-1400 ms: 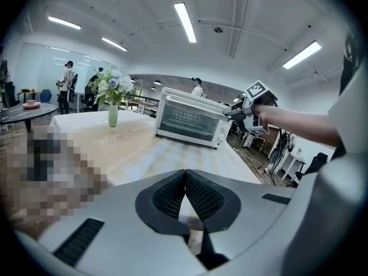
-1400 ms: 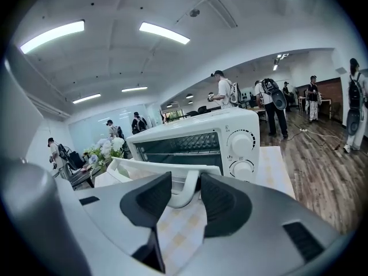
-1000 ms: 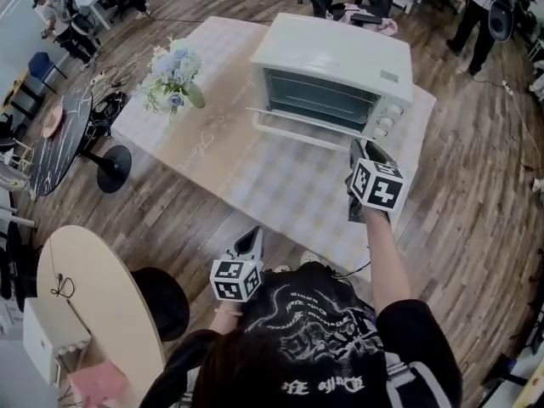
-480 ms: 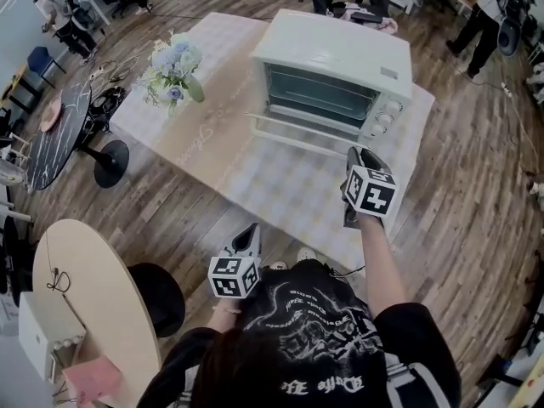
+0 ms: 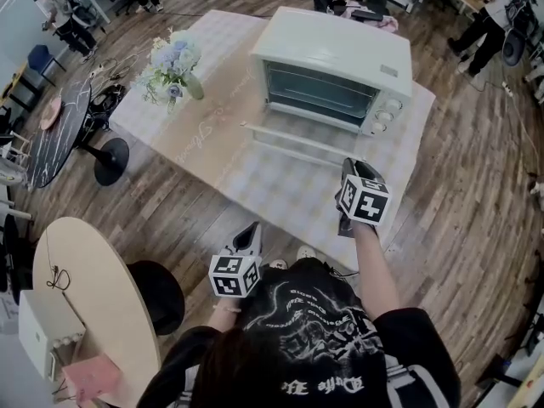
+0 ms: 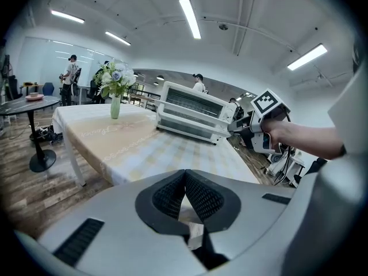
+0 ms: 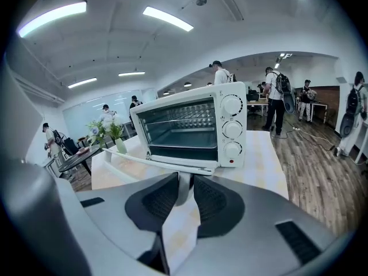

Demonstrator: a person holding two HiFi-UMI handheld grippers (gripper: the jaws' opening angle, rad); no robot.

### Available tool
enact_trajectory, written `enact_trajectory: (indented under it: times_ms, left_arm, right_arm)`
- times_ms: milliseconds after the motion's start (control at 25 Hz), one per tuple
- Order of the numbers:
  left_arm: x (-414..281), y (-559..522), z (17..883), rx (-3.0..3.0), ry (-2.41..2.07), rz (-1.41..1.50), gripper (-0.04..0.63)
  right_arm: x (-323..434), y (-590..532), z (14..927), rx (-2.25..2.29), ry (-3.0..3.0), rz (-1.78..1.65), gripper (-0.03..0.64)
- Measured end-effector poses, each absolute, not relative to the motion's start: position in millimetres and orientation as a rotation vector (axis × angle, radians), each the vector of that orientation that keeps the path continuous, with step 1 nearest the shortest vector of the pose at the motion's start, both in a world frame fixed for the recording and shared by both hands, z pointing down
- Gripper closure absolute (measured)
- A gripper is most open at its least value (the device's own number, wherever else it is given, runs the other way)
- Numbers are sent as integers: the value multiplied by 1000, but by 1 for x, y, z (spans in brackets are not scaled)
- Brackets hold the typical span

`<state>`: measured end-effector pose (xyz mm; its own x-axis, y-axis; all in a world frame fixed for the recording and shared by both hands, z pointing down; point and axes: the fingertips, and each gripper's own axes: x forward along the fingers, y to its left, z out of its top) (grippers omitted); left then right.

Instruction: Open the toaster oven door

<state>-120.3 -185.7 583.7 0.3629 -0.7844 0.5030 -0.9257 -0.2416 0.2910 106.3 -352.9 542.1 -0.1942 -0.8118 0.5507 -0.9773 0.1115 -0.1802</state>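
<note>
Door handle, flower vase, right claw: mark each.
door handle (image 7: 183,193), right gripper view, the stretch held in the claw.
flower vase (image 6: 115,108), left gripper view, green glass body.
right claw (image 7: 185,180), right gripper view, midway between its fingertips, shut on the handle.

Toaster oven (image 5: 336,58) on the table (image 5: 280,185), vase (image 5: 174,70) to its left

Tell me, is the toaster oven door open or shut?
Open: door folded down flat, handle in the right claw, toaster oven cavity exposed.
</note>
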Motion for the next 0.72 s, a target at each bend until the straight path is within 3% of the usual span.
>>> enact_trajectory:
  times_ms: [720]
  left_arm:
    - [-126,-187,583,2074,-1504,334,577]
  right_arm:
    - [100,-332,584,1738,-2033,857,528]
